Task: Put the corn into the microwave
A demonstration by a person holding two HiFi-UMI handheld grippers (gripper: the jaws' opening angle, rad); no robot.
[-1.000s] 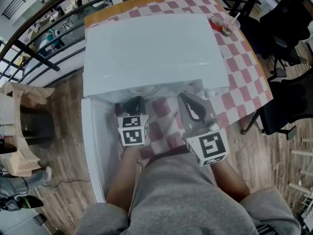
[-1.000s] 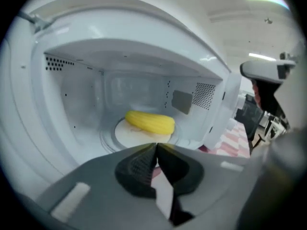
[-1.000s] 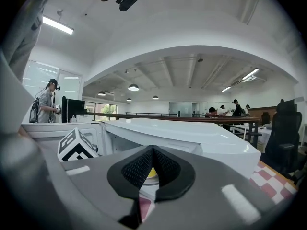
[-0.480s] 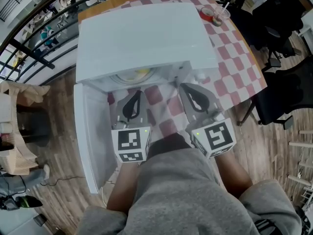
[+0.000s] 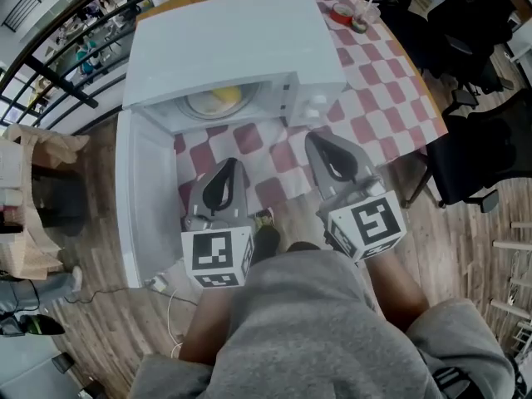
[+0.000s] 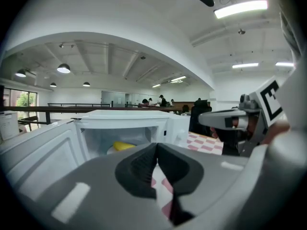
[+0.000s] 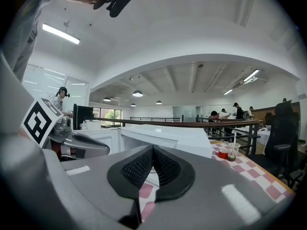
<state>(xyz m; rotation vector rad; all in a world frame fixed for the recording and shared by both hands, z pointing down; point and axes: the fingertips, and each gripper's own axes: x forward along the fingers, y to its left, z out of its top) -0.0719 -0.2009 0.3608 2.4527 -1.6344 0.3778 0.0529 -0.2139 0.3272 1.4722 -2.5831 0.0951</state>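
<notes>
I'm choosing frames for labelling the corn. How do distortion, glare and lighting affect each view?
Head view: strong fisheye bending at the edges, even light, the corn inside the microwave small but sharp. Left gripper view: dark round vignette, ceiling light blown out, corn dim in the shaded cavity. Right gripper view: same vignette and curved ceiling, no corn visible.

We see only a part of the corn (image 5: 226, 98) — the roof of the microwave (image 5: 233, 44) covers the rest. In the left gripper view the left hand-held gripper (image 6: 157, 146) hides its lower side. The cup (image 5: 363, 13) and the red thing (image 5: 342, 12) at the far corner of the desk (image 5: 391, 90) are too small to tell more.
</notes>
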